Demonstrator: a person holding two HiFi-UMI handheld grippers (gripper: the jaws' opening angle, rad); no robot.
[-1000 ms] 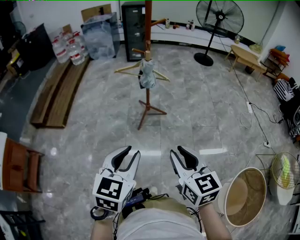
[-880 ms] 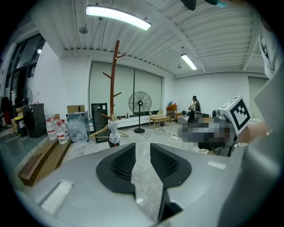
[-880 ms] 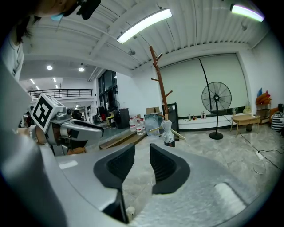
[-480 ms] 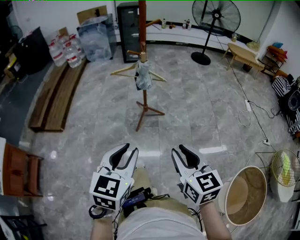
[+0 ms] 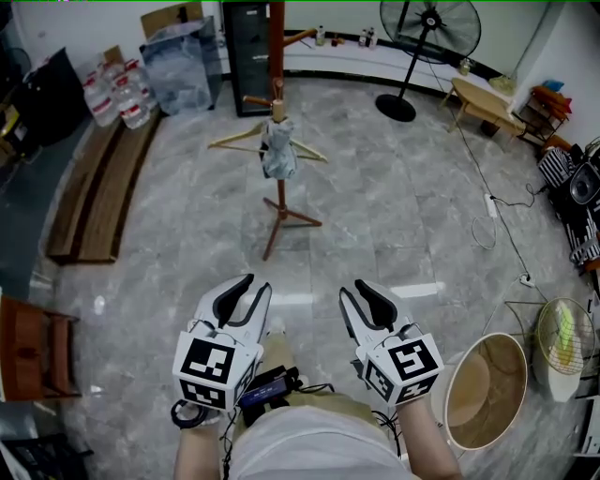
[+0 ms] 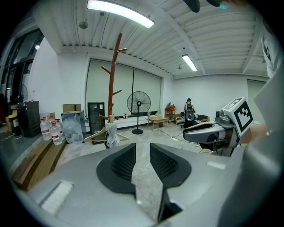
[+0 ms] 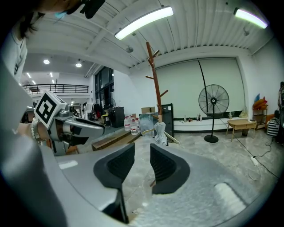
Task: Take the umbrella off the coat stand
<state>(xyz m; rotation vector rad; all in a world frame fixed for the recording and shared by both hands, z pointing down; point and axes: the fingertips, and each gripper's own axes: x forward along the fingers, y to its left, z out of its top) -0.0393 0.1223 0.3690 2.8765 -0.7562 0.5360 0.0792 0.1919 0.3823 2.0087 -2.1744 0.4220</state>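
**Well short of the coat stand (image 5: 277, 47), we hold nothing**

Against the coat stand's pole, below its lowest pegs, hangs the umbrella (image 5: 278, 150), folded and pale grey. A wooden hanger (image 5: 230, 141) spreads out to either side of it. We stand well apart from the stand on the grey marble floor (image 5: 375, 234) and hold both tools low in front of us, pointed toward it. Our left tongs (image 5: 255, 286) keep a narrow gap between their ribbed black pads, and only floor shows in that gap. Our right tongs (image 5: 353, 291) stand the same way, pads a little apart with nothing between them. The two tools sit side by side without touching. Beyond the stand and to its right, a pedestal fan (image 5: 427, 23) stands near the wall. To the stand's left, water bottles (image 5: 117, 94) sit at the far end of long wooden planks (image 5: 94, 187).
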